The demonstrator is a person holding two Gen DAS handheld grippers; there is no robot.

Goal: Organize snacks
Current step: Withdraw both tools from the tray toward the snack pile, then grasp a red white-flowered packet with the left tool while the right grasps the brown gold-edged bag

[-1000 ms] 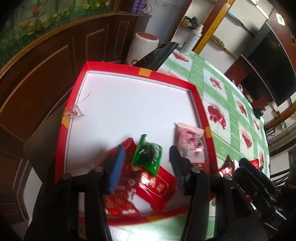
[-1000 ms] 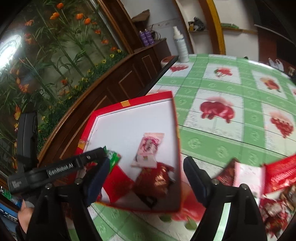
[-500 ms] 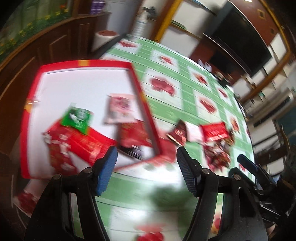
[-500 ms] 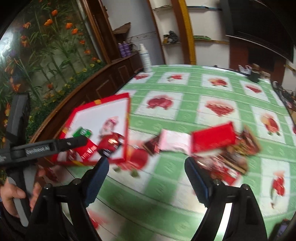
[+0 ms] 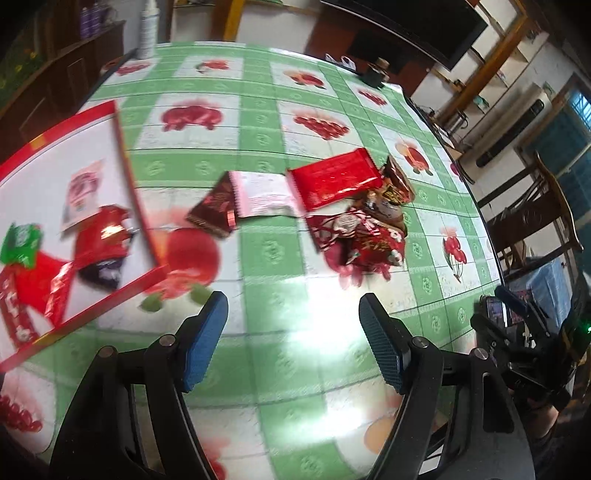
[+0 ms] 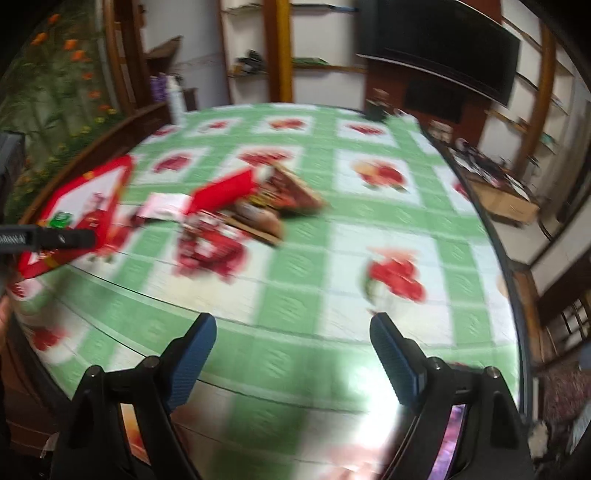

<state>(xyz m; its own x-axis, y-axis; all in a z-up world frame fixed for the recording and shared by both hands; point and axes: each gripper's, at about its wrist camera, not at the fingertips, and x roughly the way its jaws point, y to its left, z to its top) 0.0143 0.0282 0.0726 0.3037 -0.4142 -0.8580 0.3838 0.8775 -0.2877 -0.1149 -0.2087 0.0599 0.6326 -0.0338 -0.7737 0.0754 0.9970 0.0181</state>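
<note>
Both grippers, left gripper opening and right gripper spread, are held empty for the snack pile right of the red tray

Surroundings: table covering and room furniture only.
A green-and-white checked tablecloth with red fruit prints is covering the round table. A white spray bottle is standing at its far edge, beside a dark wooden cabinet. A black television is sitting against the far wall, wooden shelves beside it. A wooden chair is standing just off the table's right edge.
</note>
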